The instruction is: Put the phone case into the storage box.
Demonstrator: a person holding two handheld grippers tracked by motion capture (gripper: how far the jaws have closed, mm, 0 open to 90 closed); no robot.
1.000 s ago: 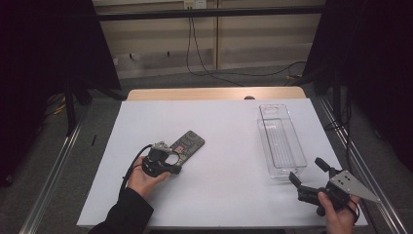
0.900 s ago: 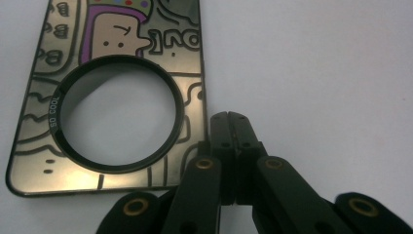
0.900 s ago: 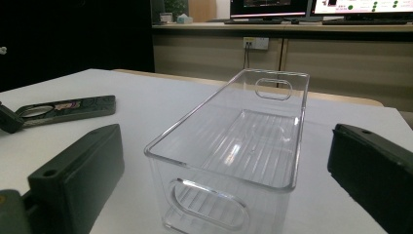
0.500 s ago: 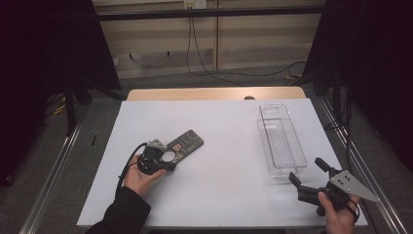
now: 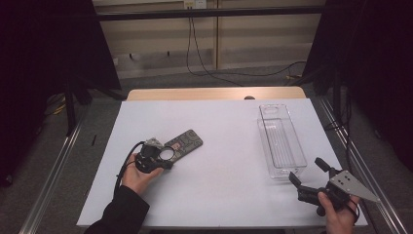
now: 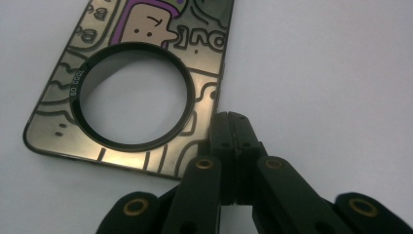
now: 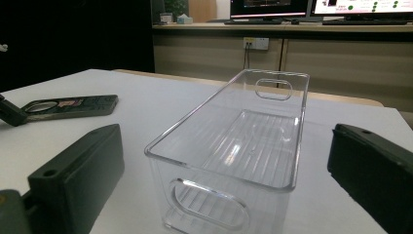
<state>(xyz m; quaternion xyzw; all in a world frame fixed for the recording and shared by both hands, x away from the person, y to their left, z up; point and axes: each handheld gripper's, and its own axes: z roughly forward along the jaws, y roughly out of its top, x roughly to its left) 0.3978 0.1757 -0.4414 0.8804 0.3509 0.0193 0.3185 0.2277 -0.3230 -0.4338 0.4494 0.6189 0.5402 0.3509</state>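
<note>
High view: a flat, dark olive phone case with a round cut-out and a cartoon print (image 5: pixel 180 145) lies on the matte white table top (image 5: pixel 219 165), at about 9 o'clock from the table's middle. The left gripper (image 5: pixel 168 165) rests at the case's near end, at roughly 7 o'clock of it, with a black cable looping back to the hand. A clear, ribbed plastic bin with slot handles (image 5: pixel 281 141) stands lengthwise at about 3 o'clock of the middle, well apart from the case. The right gripper (image 5: pixel 307 171) lies just at 6 o'clock of the bin, jaws spread, a grey three-cornered plate on its top. Nothing stands between case and bin.

Left gripper view: the left gripper's (image 6: pixel 230 122) black jaws meet flat against each other, their tips at the case's (image 6: pixel 126 73) glossy long edge near a rounded corner; whether they pinch that edge I cannot tell. A thin black ring rims the cut-out.

Right gripper view: the right gripper's (image 7: pixel 224 161) blocky jaws stand wide apart, the smooth transparent bin (image 7: pixel 238 141) between them, untouched. The case (image 7: pixel 73 106) lies at 10 o'clock.
</note>
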